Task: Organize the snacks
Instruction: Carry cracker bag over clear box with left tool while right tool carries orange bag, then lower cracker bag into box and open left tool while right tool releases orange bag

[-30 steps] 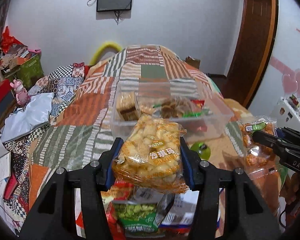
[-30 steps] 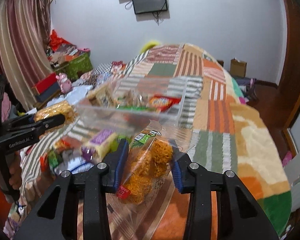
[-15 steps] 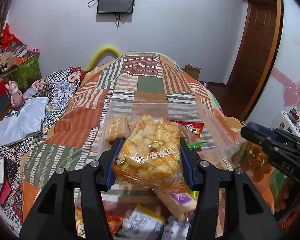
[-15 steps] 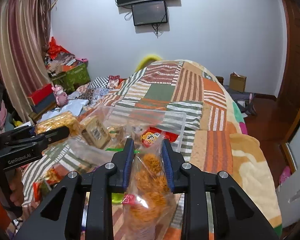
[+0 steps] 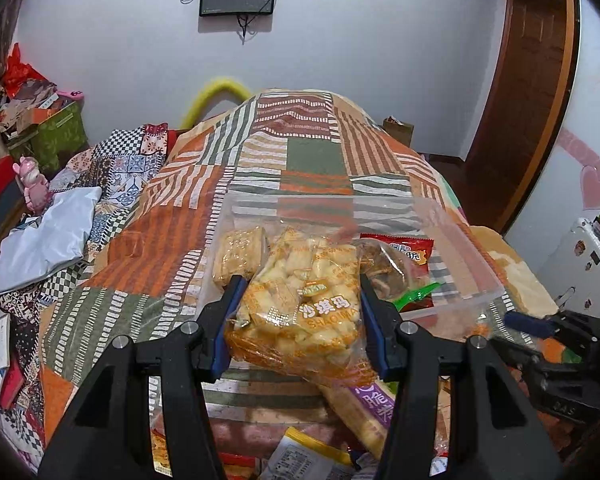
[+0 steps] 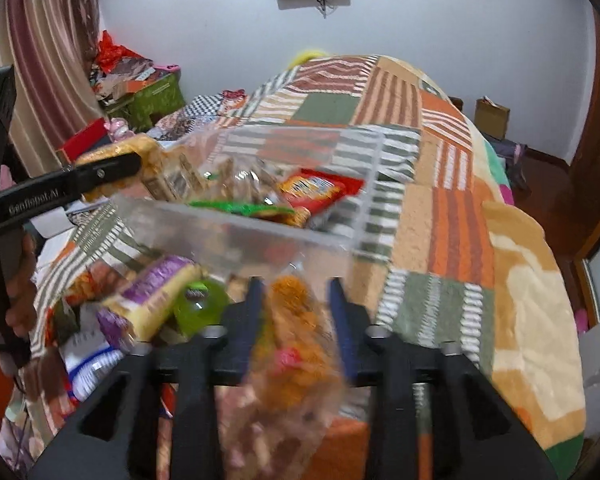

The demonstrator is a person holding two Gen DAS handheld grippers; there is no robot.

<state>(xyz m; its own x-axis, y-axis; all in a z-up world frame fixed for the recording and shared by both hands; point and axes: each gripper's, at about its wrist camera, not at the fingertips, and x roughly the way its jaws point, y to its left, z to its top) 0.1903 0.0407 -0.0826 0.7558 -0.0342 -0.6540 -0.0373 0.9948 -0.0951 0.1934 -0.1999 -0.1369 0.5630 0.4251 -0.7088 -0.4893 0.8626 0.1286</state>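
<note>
My left gripper (image 5: 300, 312) is shut on a yellow bag of sachima (image 5: 300, 304) and holds it over the near edge of the clear plastic bin (image 5: 472, 256). The bin (image 6: 260, 232) sits on the patchwork bed and holds a red snack pack (image 5: 400, 250), a green pack (image 6: 240, 208) and a biscuit pack (image 5: 240, 256). My right gripper (image 6: 296, 304) is shut on a clear bag of orange snacks (image 6: 292, 344), blurred, just in front of the bin's near wall. The left gripper (image 6: 136, 162) also shows in the right wrist view.
Loose snacks lie on the bed in front of the bin: a purple and yellow pack (image 6: 152, 296), a green jelly cup (image 6: 200, 300) and several wrappers (image 5: 300, 456). Clutter and boxes (image 5: 52, 132) stand left of the bed. A wooden door (image 5: 532, 80) is at the right.
Both grippers have kept their bags. The left one has moved a little toward the bin. The right one has dropped back lower, in front of the bin's near wall.
</note>
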